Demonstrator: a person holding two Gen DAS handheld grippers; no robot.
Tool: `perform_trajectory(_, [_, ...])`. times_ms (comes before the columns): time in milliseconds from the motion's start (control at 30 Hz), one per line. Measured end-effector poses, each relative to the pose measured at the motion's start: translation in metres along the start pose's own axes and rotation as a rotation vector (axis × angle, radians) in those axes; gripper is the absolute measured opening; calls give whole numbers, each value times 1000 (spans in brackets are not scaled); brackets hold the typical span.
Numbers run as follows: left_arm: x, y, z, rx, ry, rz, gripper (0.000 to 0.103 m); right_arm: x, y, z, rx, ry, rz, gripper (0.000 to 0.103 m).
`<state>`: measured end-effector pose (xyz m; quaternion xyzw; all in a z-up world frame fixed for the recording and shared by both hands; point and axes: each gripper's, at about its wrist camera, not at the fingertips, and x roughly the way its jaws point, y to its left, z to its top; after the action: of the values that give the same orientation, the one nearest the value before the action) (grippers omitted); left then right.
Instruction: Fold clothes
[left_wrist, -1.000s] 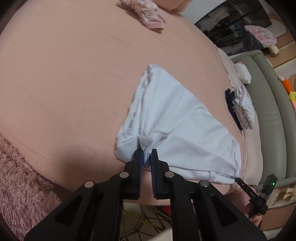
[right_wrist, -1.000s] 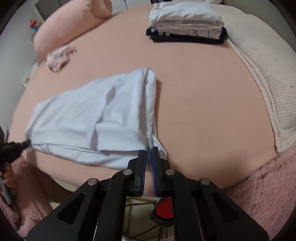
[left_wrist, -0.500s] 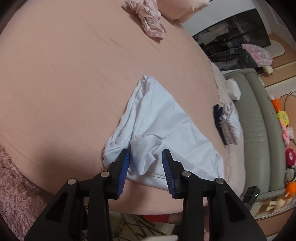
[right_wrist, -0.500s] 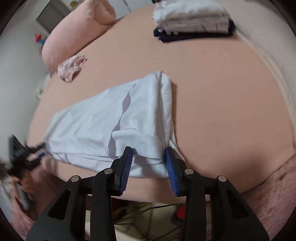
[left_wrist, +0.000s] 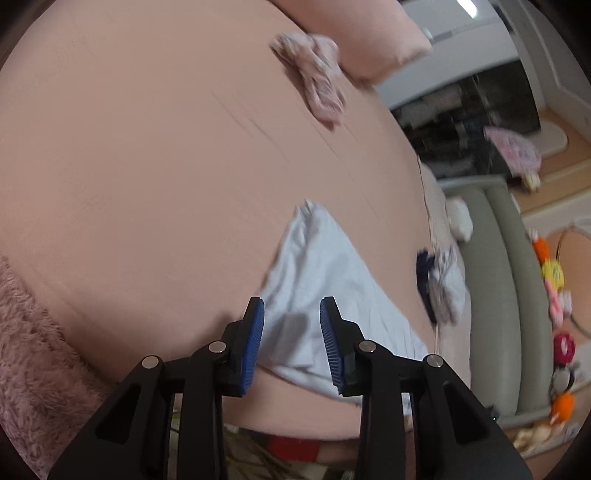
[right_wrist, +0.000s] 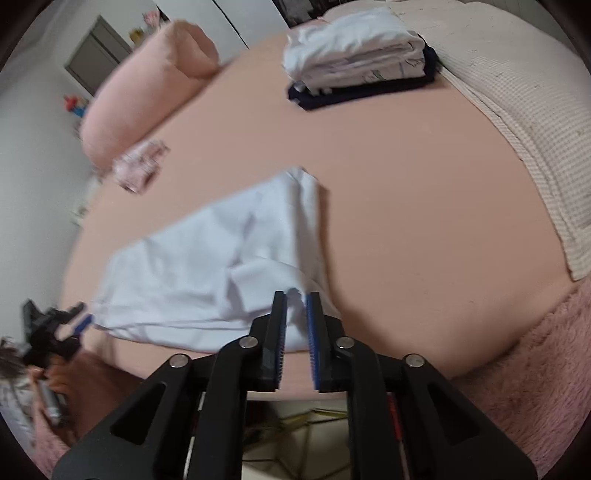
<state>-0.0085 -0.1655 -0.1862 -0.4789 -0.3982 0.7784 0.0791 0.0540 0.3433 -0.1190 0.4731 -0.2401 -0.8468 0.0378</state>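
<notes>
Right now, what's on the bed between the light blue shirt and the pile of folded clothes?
Nothing: in the right wrist view, only bare pink bedsheet lies between the light blue shirt and the pile of folded clothes.

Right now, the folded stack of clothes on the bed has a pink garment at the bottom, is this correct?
Not quite. The right wrist view shows the folded stack on the bed with a dark navy garment at the bottom, not pink; white pieces lie above it.

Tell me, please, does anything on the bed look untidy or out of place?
Yes. A small pink garment lies crumpled near the pillow, apart from the neat folded stack. The light blue garment at the near edge is only half folded, with bunched wrinkles at its near corner.
</notes>
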Motion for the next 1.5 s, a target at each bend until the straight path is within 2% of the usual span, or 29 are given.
perform_trajectory(67, [11,-4,-5,13,48,11,33,2,0,0,10,4,8,23])
perform_trajectory(167, [22,-12,-10,54,85,47,29,21,14,4,2,40,1,23])
perform_trajectory(200, [23,-16,-12,82,87,65,21,27,19,5,0,52,-1,21])
perform_trajectory(233, [22,-19,-12,113,81,90,5,30,22,4,-11,57,-6,6])
perform_trajectory(300, [19,-24,-12,148,61,125,4,25,25,-1,-53,49,-19,5])
perform_trajectory(433, [4,-27,-7,130,13,92,4,10,35,-9,-96,11,8,3])
perform_trajectory(600, [4,-20,-10,138,56,117,5,22,24,-22,-26,107,1,4])
perform_trajectory(633, [8,-17,-11,134,71,123,5,23,22,-22,-14,111,4,6])
perform_trajectory(700, [10,-12,-10,124,86,119,5,17,23,-17,-13,59,34,8])
perform_trajectory(733, [10,-12,-10,125,89,109,5,13,22,-14,-10,22,66,17])
perform_trajectory(767, [9,-12,-9,130,90,104,5,8,22,-11,-6,-14,98,32])
perform_trajectory(800, [8,-12,-9,137,91,102,5,7,20,-8,8,-34,129,38])
perform_trajectory(833, [8,-11,-8,139,93,102,5,11,16,-7,34,-24,148,41])
perform_trajectory(900, [8,-10,-8,133,97,98,5,22,10,-4,74,13,142,40])
perform_trajectory(1000, [7,-11,-8,129,96,86,5,38,6,3,92,50,90,37])
perform_trajectory(1033, [6,-11,-8,131,95,84,5,42,8,6,76,56,87,32])
perform_trajectory(1067, [6,-11,-8,135,93,84,5,45,12,8,53,66,77,15])
perform_trajectory(1100, [5,-10,-8,139,89,86,5,47,14,10,31,77,64,7])
perform_trajectory(1400, [-10,-14,-13,144,47,74,5,24,13,-6,-26,71,-82,3])
perform_trajectory(1500, [-8,-14,-15,143,65,64,5,14,7,-7,2,54,-72,4])
